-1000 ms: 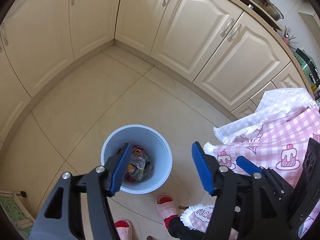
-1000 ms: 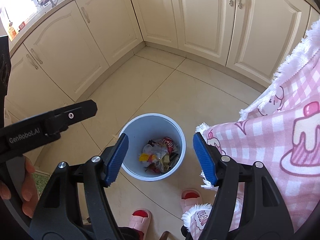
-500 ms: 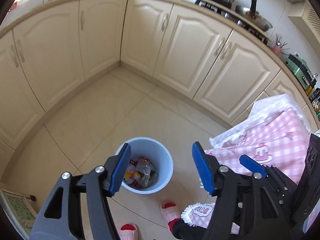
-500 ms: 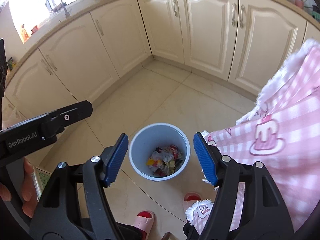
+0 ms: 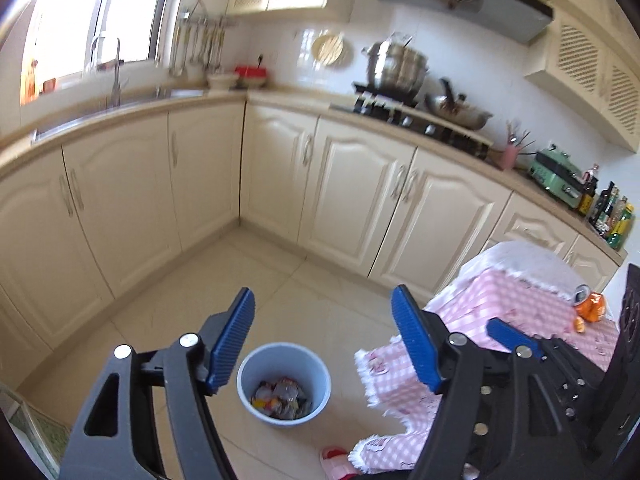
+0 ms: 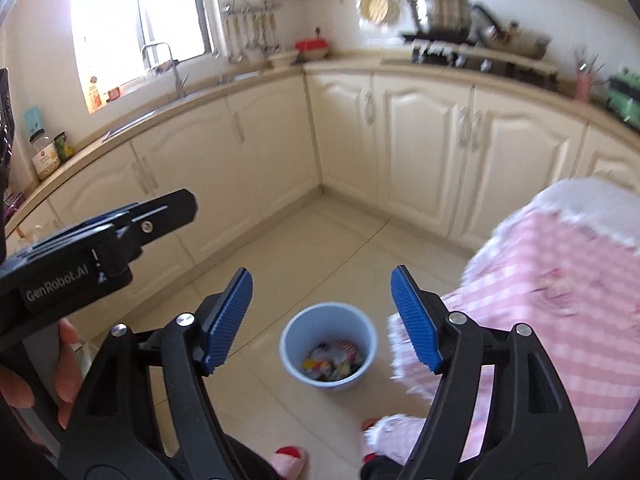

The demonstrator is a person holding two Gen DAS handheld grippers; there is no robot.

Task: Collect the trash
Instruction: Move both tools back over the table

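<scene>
A light blue trash bin (image 5: 284,384) (image 6: 329,345) stands on the tiled floor, with crumpled wrappers inside it. My left gripper (image 5: 323,338) hangs high above the bin, its jaws opening, nothing between the blue pads. My right gripper (image 6: 322,320) is likewise high over the bin, its jaws opening and empty. On the pink checked tablecloth (image 5: 496,300) lie an orange wrapper (image 5: 592,307) and a can (image 5: 581,293) at the far right. The left gripper's body (image 6: 100,248) shows at the left of the right wrist view, held by a hand (image 6: 64,368).
Cream cabinets (image 5: 352,196) line the corner behind the bin. The counter carries a stove with pots (image 5: 396,68), a sink with tap (image 5: 112,68), a green appliance (image 5: 556,174) and bottles (image 5: 612,216). A person's pink slippers (image 6: 288,460) stand near the bin.
Both grippers have risen and tilted up, so the bin looks smaller and the counter, stove and window have come into view. Both pairs of jaws have widened slightly.
</scene>
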